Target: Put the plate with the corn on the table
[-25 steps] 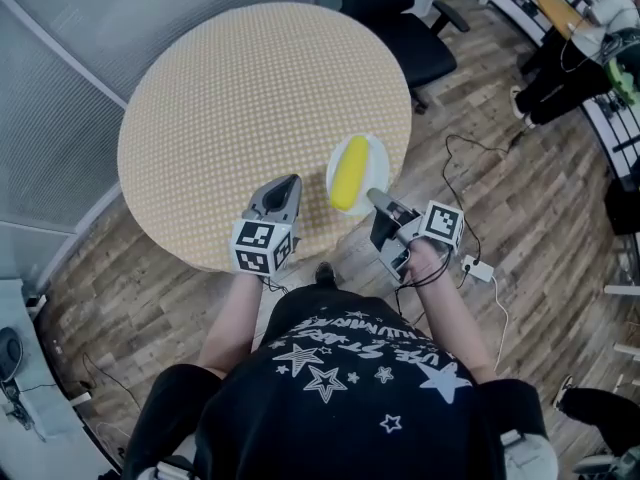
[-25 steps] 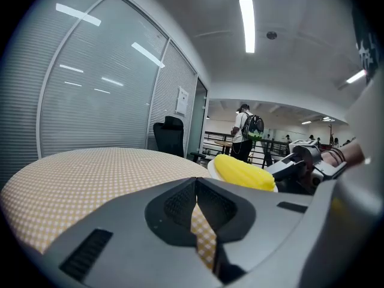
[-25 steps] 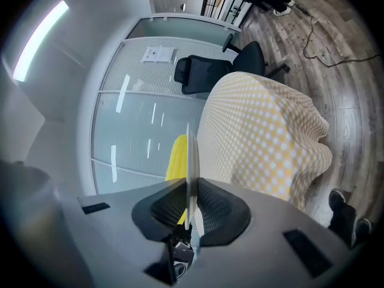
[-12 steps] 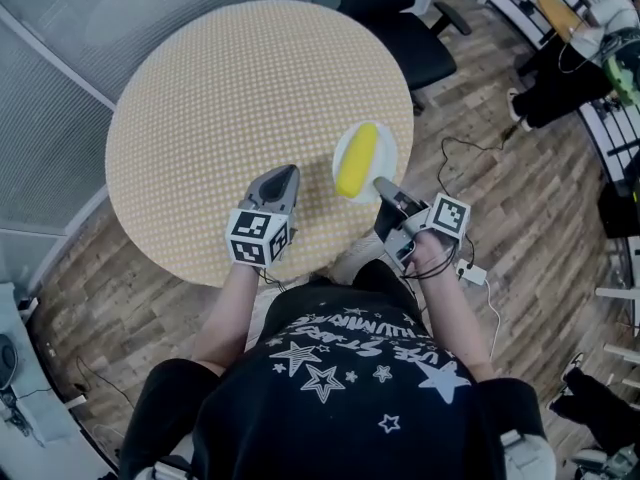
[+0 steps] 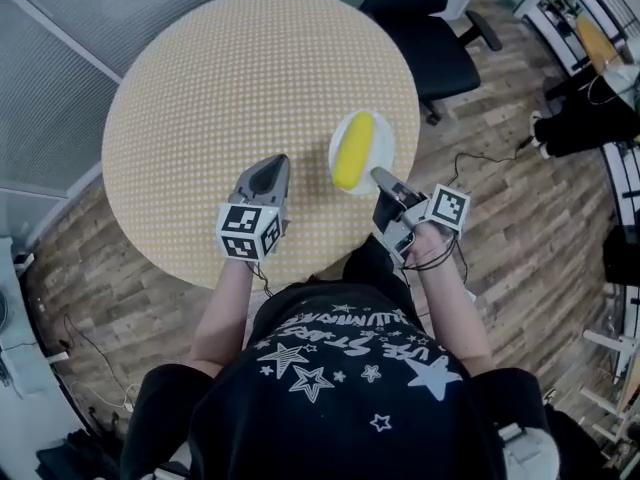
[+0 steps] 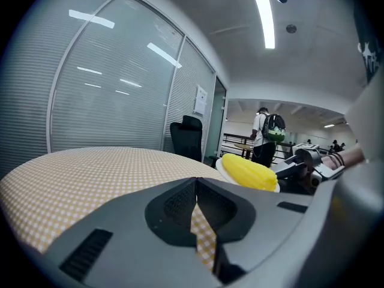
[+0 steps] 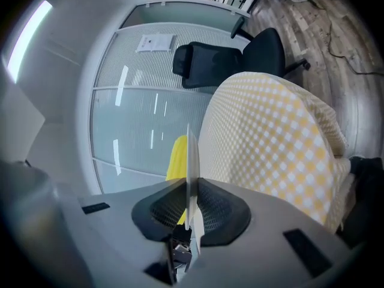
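Observation:
A white plate (image 5: 378,146) carries a yellow corn cob (image 5: 352,151) and hangs over the right side of the round table (image 5: 220,88) with its yellow checked cloth. My right gripper (image 5: 379,176) is shut on the plate's near rim. In the right gripper view the plate (image 7: 191,161) stands edge-on between the jaws, with the corn (image 7: 176,156) behind it. My left gripper (image 5: 276,162) is shut and empty, low over the cloth to the left of the plate. From its own view the corn (image 6: 248,171) lies ahead to the right.
A black office chair (image 5: 440,43) stands beyond the table's far right edge. A glass partition with blinds (image 5: 50,78) runs along the left. Cables (image 5: 480,153) lie on the wooden floor at right. A person with a backpack (image 6: 267,138) stands far off.
Both grippers have moved forward over the table. The plate with the corn, held at the table's edge before, now lies further in over the cloth.

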{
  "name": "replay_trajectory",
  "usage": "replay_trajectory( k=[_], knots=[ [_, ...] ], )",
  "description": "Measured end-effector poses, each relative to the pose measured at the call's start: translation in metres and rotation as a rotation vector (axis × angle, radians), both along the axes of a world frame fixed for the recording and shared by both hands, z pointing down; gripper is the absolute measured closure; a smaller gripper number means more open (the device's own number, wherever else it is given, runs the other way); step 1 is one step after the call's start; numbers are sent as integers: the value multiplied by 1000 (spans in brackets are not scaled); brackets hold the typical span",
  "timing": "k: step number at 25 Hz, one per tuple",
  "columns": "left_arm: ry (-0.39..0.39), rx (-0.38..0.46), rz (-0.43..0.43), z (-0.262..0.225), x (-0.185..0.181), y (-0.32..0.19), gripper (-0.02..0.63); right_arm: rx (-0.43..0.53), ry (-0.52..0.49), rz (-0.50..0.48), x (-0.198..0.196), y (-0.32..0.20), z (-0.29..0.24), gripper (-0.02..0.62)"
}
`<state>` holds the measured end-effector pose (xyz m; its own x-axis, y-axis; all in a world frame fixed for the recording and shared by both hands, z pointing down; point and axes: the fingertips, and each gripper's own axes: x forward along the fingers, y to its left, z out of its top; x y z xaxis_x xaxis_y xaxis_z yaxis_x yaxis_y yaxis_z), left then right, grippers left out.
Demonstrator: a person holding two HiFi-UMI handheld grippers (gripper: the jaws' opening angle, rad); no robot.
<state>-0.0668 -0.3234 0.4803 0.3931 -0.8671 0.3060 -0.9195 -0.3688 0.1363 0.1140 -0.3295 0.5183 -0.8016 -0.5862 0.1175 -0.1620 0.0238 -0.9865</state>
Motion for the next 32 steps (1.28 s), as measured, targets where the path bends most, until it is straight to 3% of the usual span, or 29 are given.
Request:
replay_trajectory(
  k=[9,21,32],
  knots=[
    [-34,-17,-126,-5,26,-51,598,25,1,-155,21,-93,-2,548],
    [-64,-40,-203,3,69,-113,598,-3,11,-267,53,-171,23,548],
    [-62,-83,-253,25,82,-157,598,-55,22,-342,45,-220,62,548]
  ],
)
